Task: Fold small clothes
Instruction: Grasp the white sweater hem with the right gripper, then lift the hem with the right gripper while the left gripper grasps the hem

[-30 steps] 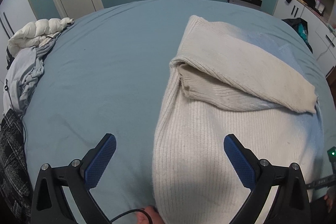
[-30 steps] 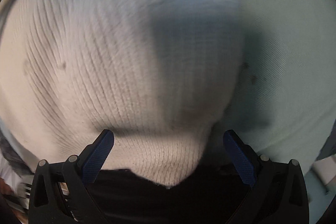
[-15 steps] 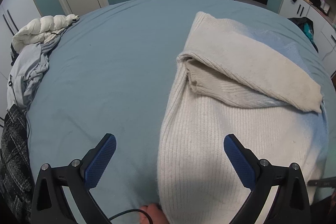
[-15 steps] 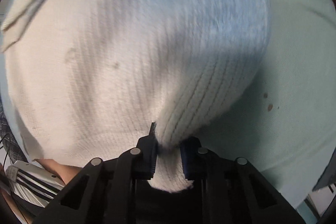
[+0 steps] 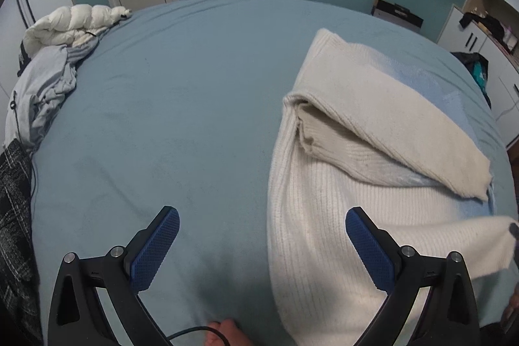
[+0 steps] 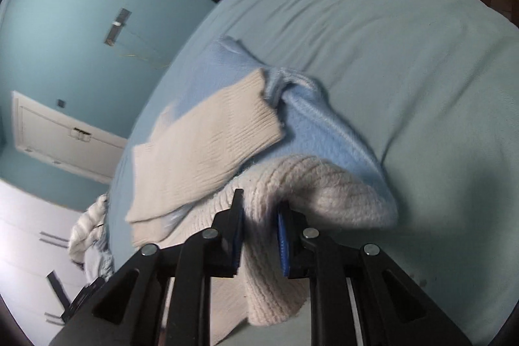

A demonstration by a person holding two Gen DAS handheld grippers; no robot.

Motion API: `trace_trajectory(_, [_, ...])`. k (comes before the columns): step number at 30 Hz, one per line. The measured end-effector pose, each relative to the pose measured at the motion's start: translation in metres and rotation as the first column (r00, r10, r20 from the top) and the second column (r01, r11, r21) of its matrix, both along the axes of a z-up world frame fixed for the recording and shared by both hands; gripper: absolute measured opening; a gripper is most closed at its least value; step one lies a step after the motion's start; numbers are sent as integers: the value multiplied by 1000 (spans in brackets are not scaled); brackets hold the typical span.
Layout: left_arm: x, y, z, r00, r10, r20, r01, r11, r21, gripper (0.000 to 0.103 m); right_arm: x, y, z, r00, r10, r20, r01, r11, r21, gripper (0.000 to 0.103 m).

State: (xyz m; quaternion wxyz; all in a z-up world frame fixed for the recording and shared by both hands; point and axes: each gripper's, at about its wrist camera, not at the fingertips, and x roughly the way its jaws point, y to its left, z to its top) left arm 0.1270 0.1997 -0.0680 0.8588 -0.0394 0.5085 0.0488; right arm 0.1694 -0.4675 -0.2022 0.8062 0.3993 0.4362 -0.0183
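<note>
Far left edge of the bed [image 5: 155, 119], there's a pile of clothes [image 5: 48, 80] with a white puffer jacket [image 5: 71, 25] on top. The left tongs [image 5: 262, 244] hang over the blue sheet, spread wide with nothing between them, the sweater's left edge running up through the gap. The cream ribbed sweater [image 5: 324, 216] lies on the right half of the bed, long axis running from the near edge away toward the far wall, one sleeve [image 5: 389, 119] folded diagonally across it, cuff pointing right. Over on the right, the right tongs [image 6: 259, 227] are clenched on a bunched fold at the sweater's near right corner, which is lifted off the sheet.
</note>
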Motion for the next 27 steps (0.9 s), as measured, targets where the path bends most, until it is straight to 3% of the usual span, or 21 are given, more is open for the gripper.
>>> trace_trajectory(3, [3,-12,-13,995,-65,-74,66,998,13,103,30,-7,-13,989,6,-147,-3,1000,25,19])
trace_trajectory(6, [1,-28,-28,979,-133,-154,138,990,27,103,23,-19,-5,987,1,-162,11,997,77,21])
trace_trajectory(9, [2,-37,-50,951,-170,-258,172,985,-16,103,6,-28,1,993,-9,-121,36,972,232,41])
trace_trajectory(11, [4,-33,-66,935,-132,-330,121,991,-53,103,-16,-40,8,995,-57,-82,81,940,331,63])
trace_trajectory(13, [6,-24,-81,913,-70,-402,53,997,-53,103,-36,-47,18,989,-128,-69,144,938,315,77])
trace_trajectory(16, [7,-13,-98,886,-15,-464,-20,997,-70,103,-55,-58,32,972,-218,-88,232,949,215,79])
trace_trajectory(19, [7,-16,-116,845,-37,-534,-23,994,-106,103,-47,-40,40,967,-201,-158,217,972,92,79])
trace_trajectory(21, [7,-20,-125,823,-62,-565,-16,991,-132,103,-36,-31,34,966,-144,-217,161,985,62,79])
trace_trajectory(24, [5,-23,-134,808,-66,-585,2,994,-110,103,-21,-17,15,961,-28,-277,71,986,149,79])
trace_trajectory(27, [5,-28,-128,831,-83,-550,36,995,-96,103,-18,-8,0,969,81,-232,-5,949,315,79])
